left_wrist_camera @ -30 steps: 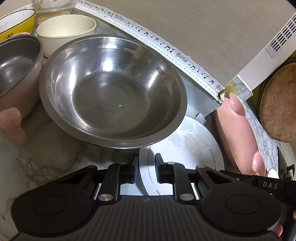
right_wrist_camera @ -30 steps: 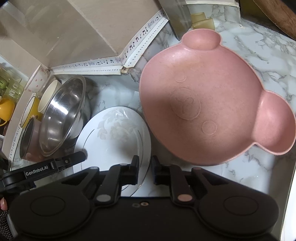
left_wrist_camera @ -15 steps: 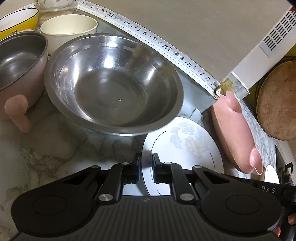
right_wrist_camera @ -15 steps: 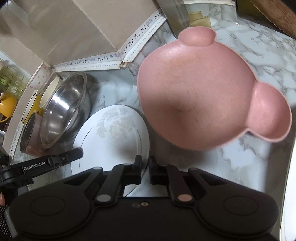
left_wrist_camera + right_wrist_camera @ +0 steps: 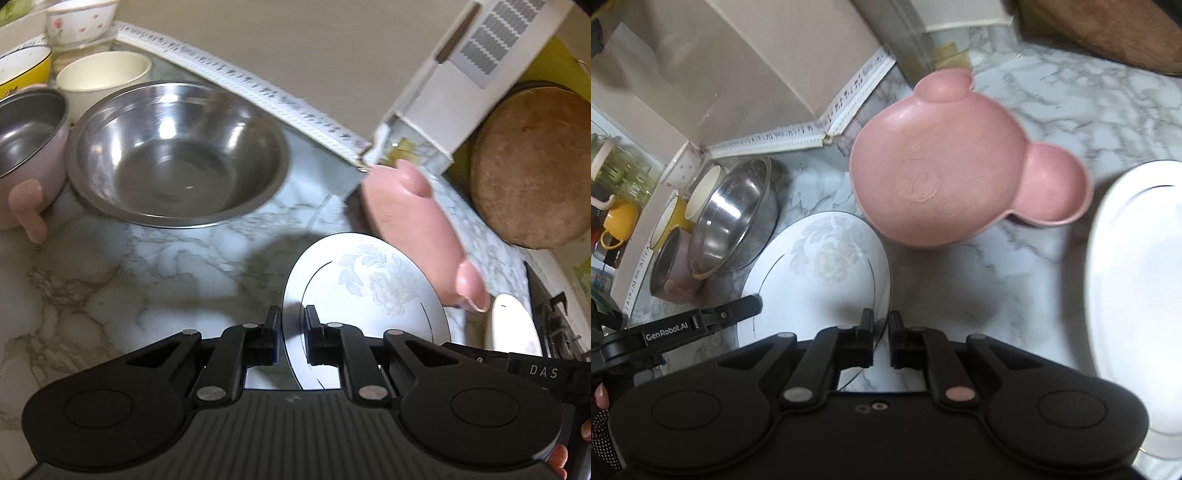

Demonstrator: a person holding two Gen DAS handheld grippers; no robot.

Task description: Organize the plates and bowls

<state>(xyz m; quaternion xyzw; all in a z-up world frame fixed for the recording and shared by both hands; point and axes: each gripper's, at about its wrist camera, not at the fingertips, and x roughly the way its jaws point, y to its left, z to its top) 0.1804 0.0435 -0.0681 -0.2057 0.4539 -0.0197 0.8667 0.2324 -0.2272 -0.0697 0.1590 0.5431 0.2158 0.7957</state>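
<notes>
Veined marble worktop (image 5: 110, 288), glossy and pale, carrying a round steel bowl (image 5: 177, 158) and a matte pink bear-shaped dish (image 5: 945, 177). Thin white plate (image 5: 369, 288) with faint grey flowers, lifted between both, rim pinched left by left gripper (image 5: 291, 332), right by right gripper (image 5: 881, 332), jaws nearly closed.

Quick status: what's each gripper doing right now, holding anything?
Left gripper: shut on the left rim of the floral plate.
Right gripper: shut on the same plate's right rim.
</notes>
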